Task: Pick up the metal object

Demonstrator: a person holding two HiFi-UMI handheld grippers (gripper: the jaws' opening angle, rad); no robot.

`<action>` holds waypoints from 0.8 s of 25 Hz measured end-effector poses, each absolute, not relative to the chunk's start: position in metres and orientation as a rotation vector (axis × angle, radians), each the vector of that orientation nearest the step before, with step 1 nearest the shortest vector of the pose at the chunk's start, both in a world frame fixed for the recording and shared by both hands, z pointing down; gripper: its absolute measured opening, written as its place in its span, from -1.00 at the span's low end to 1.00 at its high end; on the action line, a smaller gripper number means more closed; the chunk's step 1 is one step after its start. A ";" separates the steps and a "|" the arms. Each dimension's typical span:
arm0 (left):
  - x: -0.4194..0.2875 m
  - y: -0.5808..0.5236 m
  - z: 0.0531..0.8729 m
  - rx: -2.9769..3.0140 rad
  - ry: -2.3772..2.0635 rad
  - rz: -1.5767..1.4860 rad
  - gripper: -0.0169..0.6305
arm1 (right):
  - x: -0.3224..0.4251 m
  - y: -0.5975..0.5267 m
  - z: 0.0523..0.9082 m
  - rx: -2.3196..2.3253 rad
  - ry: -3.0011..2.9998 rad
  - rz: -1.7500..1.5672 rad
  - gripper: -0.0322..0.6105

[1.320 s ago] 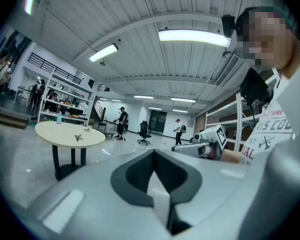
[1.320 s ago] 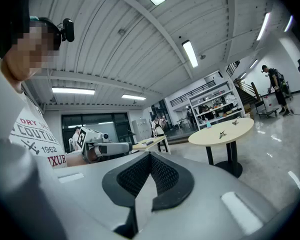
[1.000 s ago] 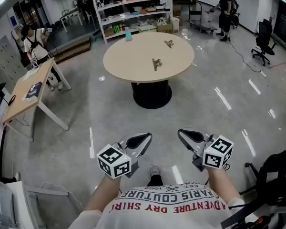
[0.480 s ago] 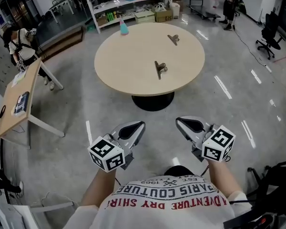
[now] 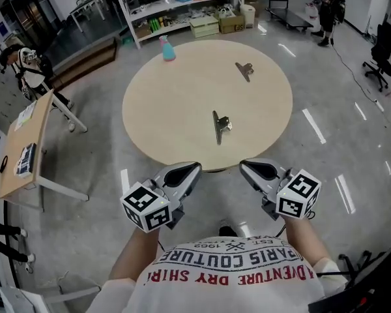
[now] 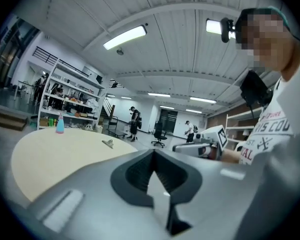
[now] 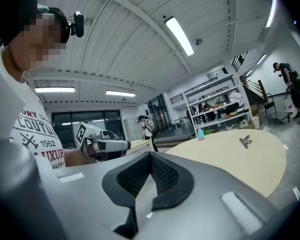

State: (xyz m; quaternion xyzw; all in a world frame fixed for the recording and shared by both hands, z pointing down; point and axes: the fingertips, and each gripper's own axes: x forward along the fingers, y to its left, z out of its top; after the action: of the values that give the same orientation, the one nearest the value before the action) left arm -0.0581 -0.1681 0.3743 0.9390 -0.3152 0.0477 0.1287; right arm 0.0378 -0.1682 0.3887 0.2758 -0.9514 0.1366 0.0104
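Note:
Two metal binder clips lie on the round beige table (image 5: pixel 163 122): the nearer clip (image 5: pixel 220 126) close to the middle, the farther clip (image 5: pixel 245 70) toward the back right. My left gripper (image 5: pixel 189 171) and right gripper (image 5: pixel 248 168) hover side by side just short of the table's near edge, both shut and empty. The left gripper view looks over its closed jaws across the tabletop (image 6: pixel 45 159) to one clip (image 6: pixel 108 143). From the right gripper view, one clip (image 7: pixel 246 141) shows on the tabletop (image 7: pixel 230 164), beyond that gripper's closed jaws.
A blue spray bottle (image 5: pixel 167 48) stands at the table's far left rim. A wooden desk (image 5: pixel 27 142) is to the left, shelving (image 5: pixel 176 5) behind the table, an office chair (image 5: pixel 386 49) at the right. People stand at the far left and far right.
The round table has come much closer and now lies just ahead of both grippers. The grippers keep the same side-by-side pose, both shut.

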 end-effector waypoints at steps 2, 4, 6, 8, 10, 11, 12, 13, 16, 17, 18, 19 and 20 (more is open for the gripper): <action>-0.054 -0.192 0.379 2.740 -0.934 0.165 -0.94 | 0.044 -0.192 0.390 0.855 -2.971 0.432 -0.90; -0.054 -0.207 0.384 2.722 -0.941 0.159 -0.94 | 0.048 -0.210 0.391 0.862 -2.970 0.444 -0.90; -0.053 -0.217 0.390 2.702 -0.932 0.153 -0.94 | 0.049 -0.224 0.392 0.863 -2.967 0.459 -0.90; -0.054 -0.227 0.395 2.698 -0.938 0.172 -0.94 | 0.047 -0.237 0.396 0.853 -2.962 0.474 -0.90; -0.056 -0.239 0.398 2.693 -0.939 0.179 -0.94 | 0.046 -0.250 0.400 0.847 -2.954 0.484 -0.90; -0.057 -0.246 0.400 2.689 -0.935 0.178 -0.94 | 0.045 -0.257 0.402 0.847 -2.948 0.486 -0.90; -0.058 -0.253 0.401 2.687 -0.934 0.181 -0.94 | 0.046 -0.264 0.403 0.849 -2.941 0.486 -0.90; -0.060 -0.259 0.403 2.686 -0.935 0.188 -0.94 | 0.046 -0.272 0.405 0.855 -2.935 0.488 -0.90; -0.067 -0.276 0.409 2.675 -0.936 0.202 -0.94 | 0.046 -0.294 0.412 0.876 -2.924 0.527 -0.90; -0.070 -0.281 0.412 2.665 -0.935 0.202 -0.94 | 0.045 -0.301 0.415 0.882 -2.918 0.544 -0.90; -0.073 -0.287 0.415 2.653 -0.934 0.203 -0.94 | 0.044 -0.309 0.419 0.886 -2.909 0.559 -0.90; -0.075 -0.292 0.418 2.640 -0.934 0.206 -0.94 | 0.043 -0.316 0.424 0.891 -2.896 0.573 -0.90; -0.078 -0.297 0.420 2.630 -0.935 0.209 -0.94 | 0.043 -0.323 0.430 0.897 -2.879 0.588 -0.90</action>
State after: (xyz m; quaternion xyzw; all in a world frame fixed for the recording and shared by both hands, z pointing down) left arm -0.0779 -0.2973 0.4202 0.9258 -0.3292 0.0734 0.1705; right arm 0.0428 -0.3234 0.4302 0.2918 -0.9365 0.1911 0.0348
